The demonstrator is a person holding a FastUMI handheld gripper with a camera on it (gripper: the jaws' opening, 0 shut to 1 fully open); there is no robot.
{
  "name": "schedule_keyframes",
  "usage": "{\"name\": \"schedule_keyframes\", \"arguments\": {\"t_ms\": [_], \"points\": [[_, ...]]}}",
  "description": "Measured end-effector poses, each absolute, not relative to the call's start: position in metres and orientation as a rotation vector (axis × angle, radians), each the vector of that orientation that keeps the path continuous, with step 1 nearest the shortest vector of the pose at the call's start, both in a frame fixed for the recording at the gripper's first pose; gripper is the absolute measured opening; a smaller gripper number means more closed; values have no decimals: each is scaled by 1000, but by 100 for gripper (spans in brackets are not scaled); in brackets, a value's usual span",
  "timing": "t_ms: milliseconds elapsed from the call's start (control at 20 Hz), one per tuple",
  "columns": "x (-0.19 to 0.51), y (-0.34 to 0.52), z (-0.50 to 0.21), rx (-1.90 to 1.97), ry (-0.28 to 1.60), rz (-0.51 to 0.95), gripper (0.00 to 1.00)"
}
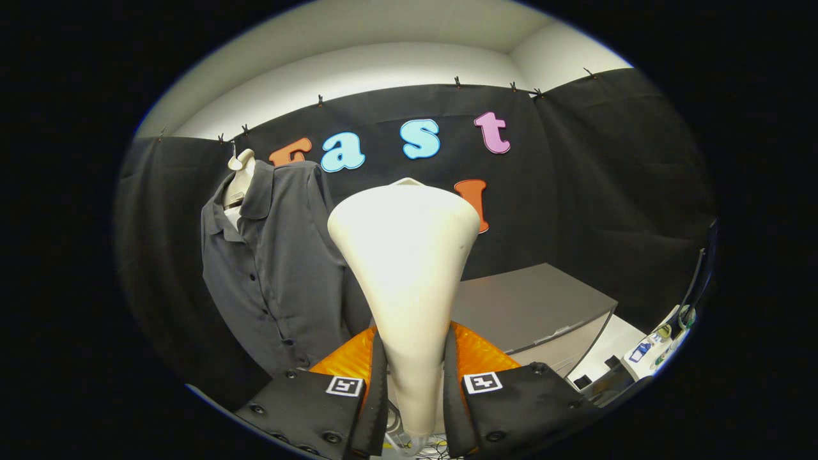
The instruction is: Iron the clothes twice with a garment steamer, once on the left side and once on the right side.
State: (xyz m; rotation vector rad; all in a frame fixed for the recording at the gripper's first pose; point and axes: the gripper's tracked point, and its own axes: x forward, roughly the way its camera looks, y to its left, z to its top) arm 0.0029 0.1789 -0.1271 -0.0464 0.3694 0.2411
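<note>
- We hold the garment steamer (409, 281) upright, the gripper (414, 390) fingers clamped on its narrow neck.
- The grey shirt (271, 268) hangs left of the steamer, apart from it; we judge no pass has begun.
- Next we need the steamer's head brought against the shirt's left side.

The cream steamer head (404, 255), clamped in the tool (415, 377), is blocking the frame's centre. Open room is lying between it and the grey shirt (275, 268) hanging left; a grey cabinet (530, 306) is standing lower right.
</note>
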Motion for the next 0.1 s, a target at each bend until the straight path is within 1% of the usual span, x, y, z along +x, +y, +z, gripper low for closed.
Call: {"name": "schedule_keyframes", "arguments": {"t_ms": [100], "points": [[3,180,-127,-50,366,243,43]]}}
